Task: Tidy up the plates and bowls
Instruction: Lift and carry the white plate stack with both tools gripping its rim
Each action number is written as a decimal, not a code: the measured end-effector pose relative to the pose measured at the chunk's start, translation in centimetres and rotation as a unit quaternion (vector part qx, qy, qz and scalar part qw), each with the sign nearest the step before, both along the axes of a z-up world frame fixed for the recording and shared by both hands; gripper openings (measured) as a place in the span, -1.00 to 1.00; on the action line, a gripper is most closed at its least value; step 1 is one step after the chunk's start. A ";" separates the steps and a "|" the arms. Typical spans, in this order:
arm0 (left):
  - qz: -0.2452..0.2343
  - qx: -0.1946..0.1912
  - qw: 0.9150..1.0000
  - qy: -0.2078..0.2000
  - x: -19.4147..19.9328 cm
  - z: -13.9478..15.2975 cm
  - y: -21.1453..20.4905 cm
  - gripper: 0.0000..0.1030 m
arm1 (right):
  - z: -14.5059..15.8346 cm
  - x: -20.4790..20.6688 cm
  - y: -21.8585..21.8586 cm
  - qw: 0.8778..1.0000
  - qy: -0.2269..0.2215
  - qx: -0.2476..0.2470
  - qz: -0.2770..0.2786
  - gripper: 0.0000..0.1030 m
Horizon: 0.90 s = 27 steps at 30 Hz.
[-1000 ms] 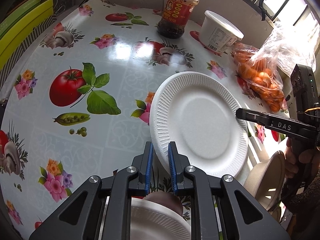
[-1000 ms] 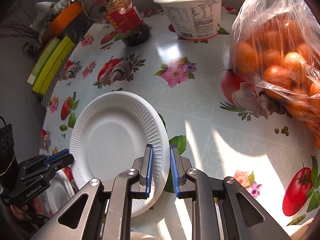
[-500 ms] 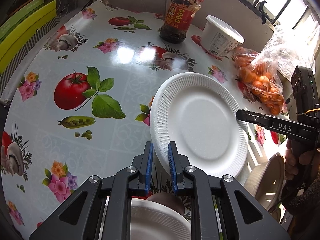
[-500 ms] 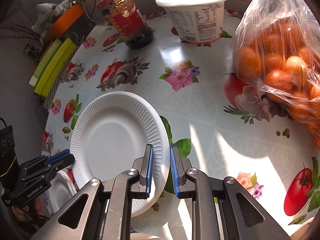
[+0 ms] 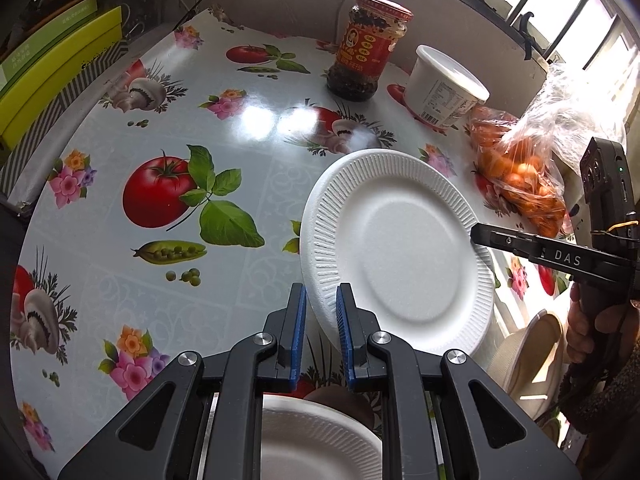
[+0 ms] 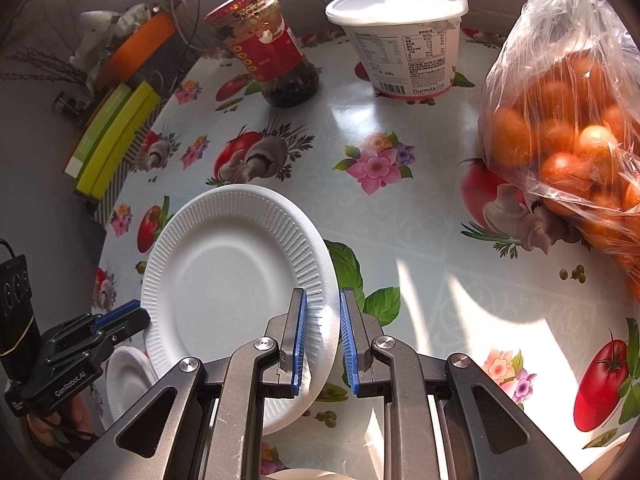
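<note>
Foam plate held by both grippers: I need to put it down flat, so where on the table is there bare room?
The left half of the table is bare, bordered by the green boxes. The back holds the sauce jar and white tub, the right the bag of oranges. Near you: plate, bowl.

Both wrist cameras looked down along their fingers, close over the table (image 5: 240, 128), from opposite sides (sharing the white plate (image 5: 400, 256) (image 6: 236, 280)).

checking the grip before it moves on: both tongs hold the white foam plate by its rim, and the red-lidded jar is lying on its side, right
Not quite. The jar stands upright on the table, as the left wrist view shows. The rest holds: the left tongs and right tongs hold the white foam plate by its rim.
</note>
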<state>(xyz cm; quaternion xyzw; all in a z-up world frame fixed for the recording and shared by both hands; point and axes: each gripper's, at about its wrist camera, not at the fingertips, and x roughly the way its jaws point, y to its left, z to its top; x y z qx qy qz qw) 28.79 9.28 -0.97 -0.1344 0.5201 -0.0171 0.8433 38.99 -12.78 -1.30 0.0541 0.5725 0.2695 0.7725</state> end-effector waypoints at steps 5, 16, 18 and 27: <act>0.003 0.001 1.000 -0.006 -0.3 0.5 0.3 -0.69 | 0.6 -0.1 0.4 1.000 -0.007 0.005 -0.001 -0.68; 0.013 0.004 1.000 -0.018 -1.2 1.4 1.5 -0.68 | 1.4 -0.7 1.7 1.000 -0.015 0.009 0.006 -0.68; 0.015 0.004 1.000 -0.020 -1.4 1.6 1.7 -0.69 | 1.5 -0.8 1.9 1.000 -0.016 0.011 0.007 -0.68; 0.019 0.009 0.999 -0.033 -2.9 2.6 2.4 -0.69 | 2.4 -1.9 2.8 1.000 -0.021 0.015 0.014 -0.67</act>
